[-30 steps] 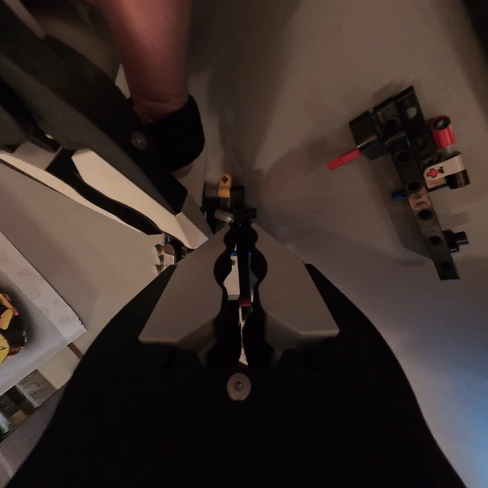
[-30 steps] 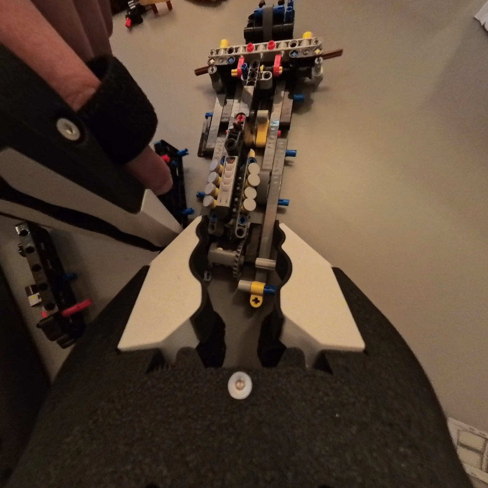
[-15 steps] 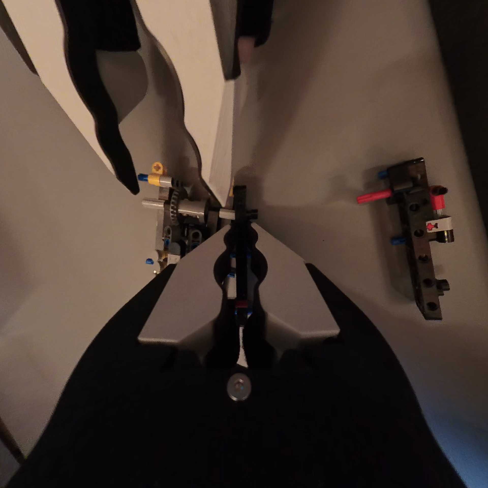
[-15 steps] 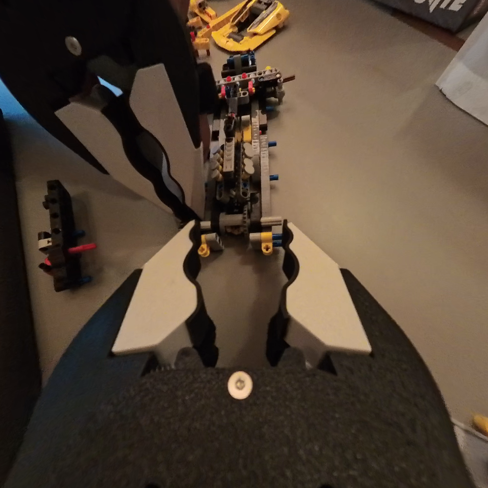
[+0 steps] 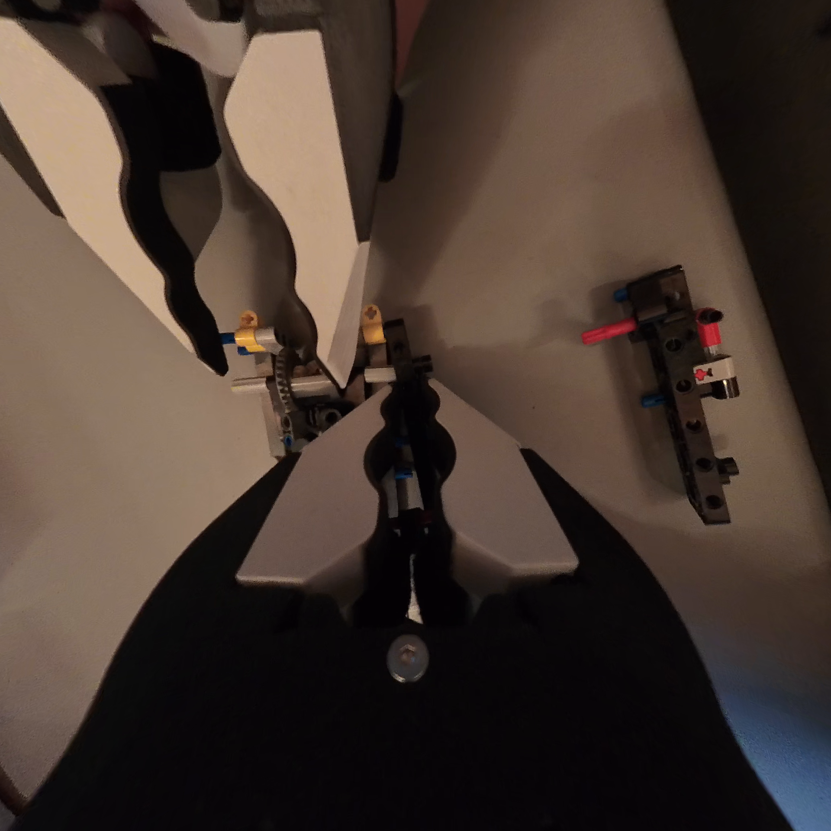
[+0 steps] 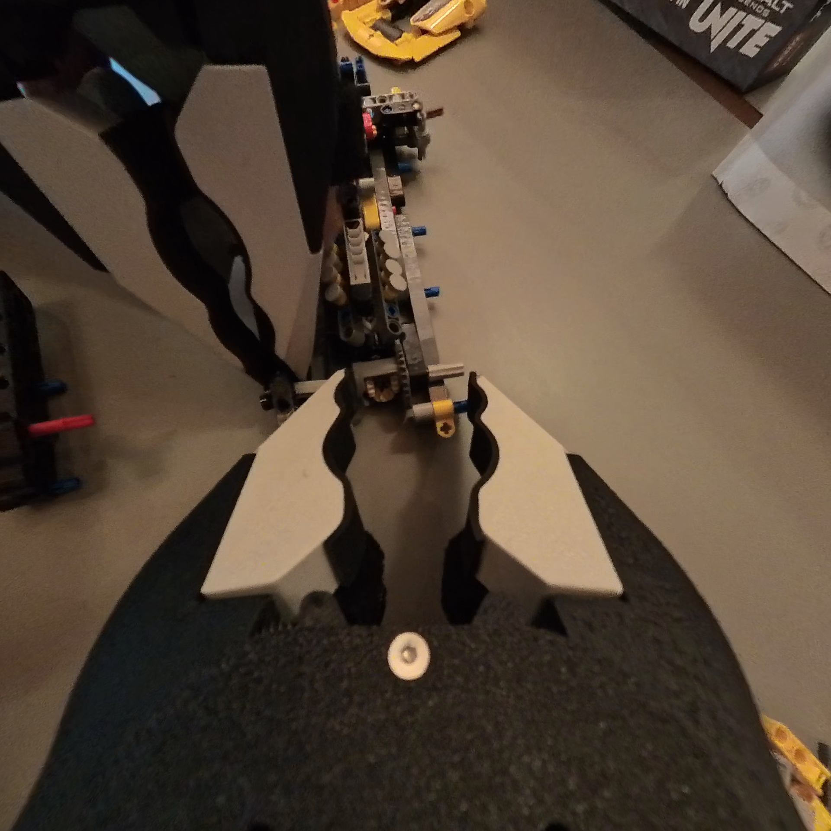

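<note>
Dim light fell on a plain beige table (image 6: 629, 314) strewn with building-brick parts. At its left side, in the right wrist view, lay a short black beam (image 6: 18, 404) with a red axle and blue pins sticking out; the left wrist view showed the same beam (image 5: 679, 395) well apart from the grippers, with a red and white piece on its side. Next came the left gripper (image 5: 411, 391), its fingers pressed together on a thin black bar (image 5: 407, 359) that stood against the near end of a long grey chassis (image 6: 404, 279). From the right wrist view that gripper (image 6: 281, 377) came down steeply, its tips at the chassis's left flank. The chassis ran away from the cameras along the middle of the table, with a gear, pale round pegs and blue pins along its length and a crossbeam at its far end. The right gripper (image 6: 407, 386) was at the near end of the chassis with its fingers apart, one on each side of the end axle, the right finger tip touching or nearly touching a blue pin beside a yellow connector (image 6: 443, 411). Farther right, near the far edge, lay a yellow body shell (image 6: 413, 27), then a dark box (image 6: 719, 36) at the far right corner and a white sheet (image 6: 787, 202) at the right edge.
</note>
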Tool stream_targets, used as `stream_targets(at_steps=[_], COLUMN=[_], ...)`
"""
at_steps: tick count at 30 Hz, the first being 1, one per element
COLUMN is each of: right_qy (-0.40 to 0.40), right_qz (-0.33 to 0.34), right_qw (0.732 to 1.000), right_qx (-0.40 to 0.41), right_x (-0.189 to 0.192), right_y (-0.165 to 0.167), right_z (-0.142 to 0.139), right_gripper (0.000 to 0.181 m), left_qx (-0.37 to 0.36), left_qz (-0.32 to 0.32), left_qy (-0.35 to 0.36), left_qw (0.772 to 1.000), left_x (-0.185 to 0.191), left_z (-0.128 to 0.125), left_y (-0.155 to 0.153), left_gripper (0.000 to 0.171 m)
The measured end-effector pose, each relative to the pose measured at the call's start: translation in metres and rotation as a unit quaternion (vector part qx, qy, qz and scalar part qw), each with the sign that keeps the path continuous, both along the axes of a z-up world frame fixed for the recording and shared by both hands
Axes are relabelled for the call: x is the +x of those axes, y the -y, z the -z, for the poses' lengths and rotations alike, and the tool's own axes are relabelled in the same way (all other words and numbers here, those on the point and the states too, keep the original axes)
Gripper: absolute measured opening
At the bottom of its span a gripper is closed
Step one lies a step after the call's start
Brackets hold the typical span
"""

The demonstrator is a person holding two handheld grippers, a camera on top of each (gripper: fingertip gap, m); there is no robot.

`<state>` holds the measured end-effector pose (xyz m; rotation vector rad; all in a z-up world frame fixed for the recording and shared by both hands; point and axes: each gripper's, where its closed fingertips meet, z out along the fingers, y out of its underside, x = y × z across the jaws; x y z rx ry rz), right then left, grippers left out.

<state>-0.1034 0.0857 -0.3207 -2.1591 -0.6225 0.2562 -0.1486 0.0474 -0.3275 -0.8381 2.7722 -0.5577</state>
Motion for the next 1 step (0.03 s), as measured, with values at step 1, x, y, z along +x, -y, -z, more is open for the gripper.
stream_targets(at_steps=[1], right_qy=[-0.001], right_qz=[-0.004], right_qw=[1.000], right_qx=[0.003], right_x=[-0.0011], right_y=[0.0001], right_z=[0.0001], right_gripper=[0.049], left_qx=[-0.005], left_qz=[0.005], left_qy=[-0.005], left_qw=[1.000], left_x=[-0.0018], left_z=[0.0000], left_y=[0.0018], left_gripper=[0.007])
